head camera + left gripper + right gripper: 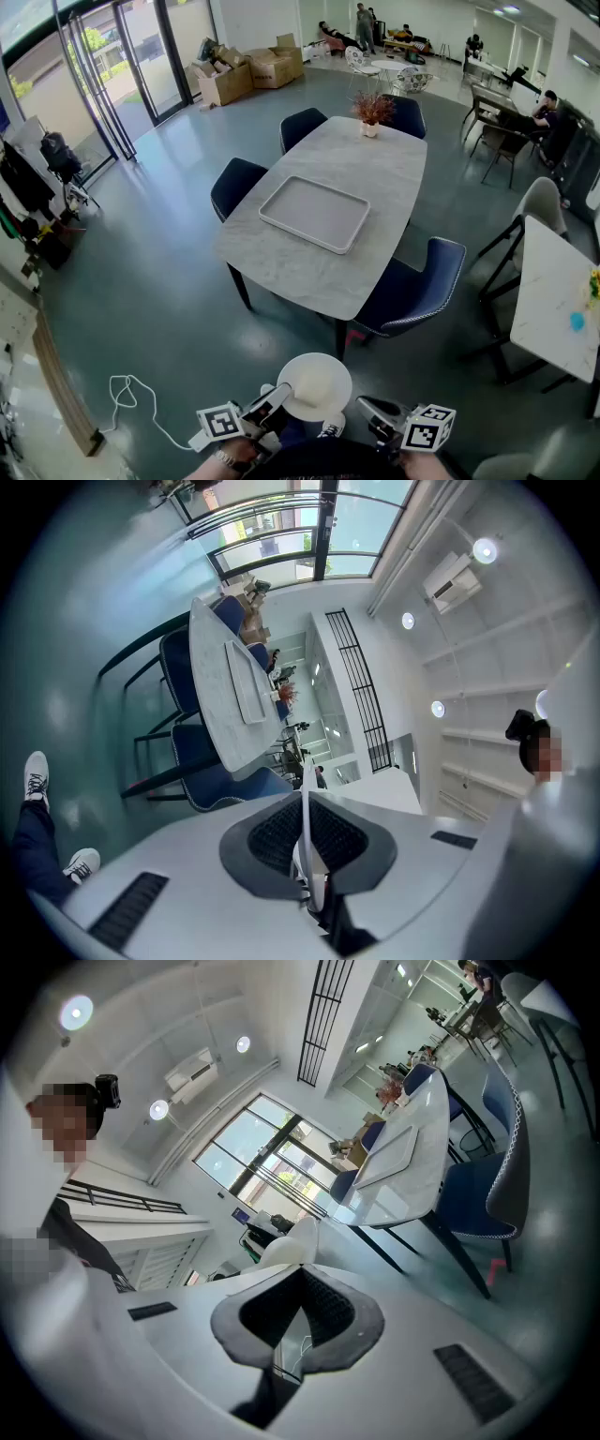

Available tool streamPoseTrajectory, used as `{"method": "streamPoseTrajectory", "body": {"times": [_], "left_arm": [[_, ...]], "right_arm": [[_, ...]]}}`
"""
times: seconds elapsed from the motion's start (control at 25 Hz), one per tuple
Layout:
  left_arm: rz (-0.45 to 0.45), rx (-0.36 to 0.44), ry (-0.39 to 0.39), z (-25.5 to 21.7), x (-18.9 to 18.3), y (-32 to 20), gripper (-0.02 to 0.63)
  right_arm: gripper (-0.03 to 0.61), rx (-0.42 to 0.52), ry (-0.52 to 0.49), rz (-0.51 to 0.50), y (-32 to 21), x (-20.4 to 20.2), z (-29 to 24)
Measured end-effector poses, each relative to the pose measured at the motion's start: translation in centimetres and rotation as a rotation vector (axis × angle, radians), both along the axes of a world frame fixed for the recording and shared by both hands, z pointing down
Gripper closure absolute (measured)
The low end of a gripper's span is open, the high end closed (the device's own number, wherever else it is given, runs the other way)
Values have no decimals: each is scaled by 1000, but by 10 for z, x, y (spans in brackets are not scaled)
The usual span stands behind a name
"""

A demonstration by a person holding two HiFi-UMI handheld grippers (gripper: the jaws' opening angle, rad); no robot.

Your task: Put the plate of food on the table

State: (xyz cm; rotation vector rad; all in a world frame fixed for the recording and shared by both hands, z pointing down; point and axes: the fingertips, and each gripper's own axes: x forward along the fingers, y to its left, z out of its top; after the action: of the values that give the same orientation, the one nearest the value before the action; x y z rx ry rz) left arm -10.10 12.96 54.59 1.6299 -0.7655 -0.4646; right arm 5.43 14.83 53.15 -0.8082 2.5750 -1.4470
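A round white plate hangs low in front of me, above the floor; no food shows on it. My left gripper is shut on its left rim. In the left gripper view the plate is a thin white edge clamped between the pads of that gripper. My right gripper sits just right of the plate, shut with nothing in it; the plate shows beyond its tips. The grey marble table stands further ahead and carries a grey tray.
Blue chairs surround the table, and a small potted plant stands at its far end. A white cable lies on the floor at left. Another pale table is at right. People sit far back.
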Motion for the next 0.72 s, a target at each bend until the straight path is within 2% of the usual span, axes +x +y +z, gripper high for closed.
{"method": "streamPoseTrajectory", "body": {"times": [0.12, 0.32, 0.56, 0.72], "left_arm": [[3, 15, -3, -1, 2, 0, 595], [1, 10, 0, 1, 5, 1, 595], [-1, 7, 0, -1, 7, -1, 595], [-2, 4, -5, -2, 7, -1, 595]], "right_arm": [[568, -43, -46, 4, 6, 1, 8], [568, -50, -62, 7, 7, 2, 7], [568, 6, -22, 9, 0, 8, -1], [568, -6, -52, 16, -1, 9, 0]]}}
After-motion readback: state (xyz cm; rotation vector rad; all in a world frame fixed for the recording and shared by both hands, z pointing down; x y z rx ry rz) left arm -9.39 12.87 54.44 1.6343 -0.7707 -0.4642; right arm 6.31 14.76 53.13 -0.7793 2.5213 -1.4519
